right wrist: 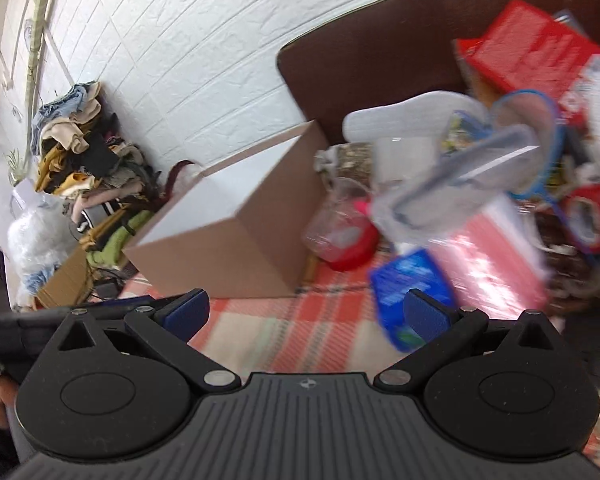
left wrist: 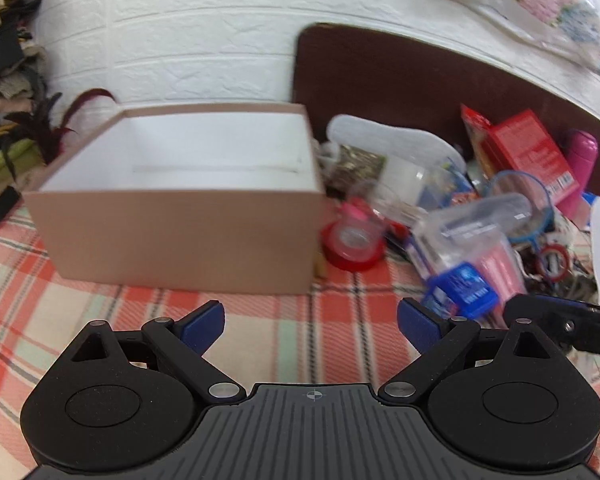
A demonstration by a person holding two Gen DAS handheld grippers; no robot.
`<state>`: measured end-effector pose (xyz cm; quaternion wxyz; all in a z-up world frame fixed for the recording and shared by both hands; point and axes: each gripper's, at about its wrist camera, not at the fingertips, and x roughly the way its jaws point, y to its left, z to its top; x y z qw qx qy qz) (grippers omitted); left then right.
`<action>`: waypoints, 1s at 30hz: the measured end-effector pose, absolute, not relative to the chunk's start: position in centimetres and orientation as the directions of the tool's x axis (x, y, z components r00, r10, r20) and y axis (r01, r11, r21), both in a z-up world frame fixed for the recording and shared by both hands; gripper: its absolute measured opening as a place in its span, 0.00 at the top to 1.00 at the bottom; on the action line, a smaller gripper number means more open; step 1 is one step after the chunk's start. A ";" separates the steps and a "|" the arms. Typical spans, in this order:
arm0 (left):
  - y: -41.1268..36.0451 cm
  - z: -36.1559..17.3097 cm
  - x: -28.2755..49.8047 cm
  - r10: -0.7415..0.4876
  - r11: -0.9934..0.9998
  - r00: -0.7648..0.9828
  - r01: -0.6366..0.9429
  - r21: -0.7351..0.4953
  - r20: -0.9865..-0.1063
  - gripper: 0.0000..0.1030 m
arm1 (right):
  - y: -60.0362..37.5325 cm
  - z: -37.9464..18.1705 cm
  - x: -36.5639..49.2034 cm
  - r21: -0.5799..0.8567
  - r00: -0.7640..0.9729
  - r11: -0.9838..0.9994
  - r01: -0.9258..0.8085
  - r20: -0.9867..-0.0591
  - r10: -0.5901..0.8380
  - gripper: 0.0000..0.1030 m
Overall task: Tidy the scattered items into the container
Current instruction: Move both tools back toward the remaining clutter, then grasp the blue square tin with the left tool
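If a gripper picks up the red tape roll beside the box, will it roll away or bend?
The red tape roll lies flat on the checked cloth, so it probably will not roll unless tipped on edge. It looks like a stiff ring, likely light. Something clear and pink sits on it and may slide off.

Box [left wrist: 180, 236] on checked cloth [left wrist: 260, 320]; tape roll [left wrist: 352, 246] just right; clutter pile [left wrist: 480, 216] farther right.
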<state>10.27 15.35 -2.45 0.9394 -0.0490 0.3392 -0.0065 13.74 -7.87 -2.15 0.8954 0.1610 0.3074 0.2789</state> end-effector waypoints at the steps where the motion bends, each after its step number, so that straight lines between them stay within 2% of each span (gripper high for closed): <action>1: 14.7 -3.0 10.2 -0.055 0.994 0.766 -0.016 -0.105 -0.640 0.04 | -8.8 -2.6 13.2 0.440 0.668 0.804 -0.400 -0.462 0.584 0.00; 6: 11.6 -5.6 10.1 -0.106 0.988 0.740 0.006 -0.151 -0.664 0.04 | -12.3 -4.8 11.2 0.357 0.704 0.852 -0.383 -0.484 0.520 0.00; 14: 7.9 -8.9 9.7 -0.136 0.990 0.697 0.064 -0.129 -0.704 0.04 | -15.0 -8.5 10.4 0.405 0.632 0.844 -0.351 -0.562 0.533 0.00; 22: 6.9 -8.3 11.4 -0.149 0.989 0.713 0.109 -0.102 -0.685 0.04 | -13.8 -9.0 10.8 0.324 0.608 0.862 -0.391 -0.612 0.505 0.00; 30: 5.9 -7.9 13.9 -0.174 0.980 0.728 0.191 -0.047 -0.664 0.04 | -11.8 -8.6 12.4 0.256 0.636 0.863 -0.436 -0.590 0.497 0.00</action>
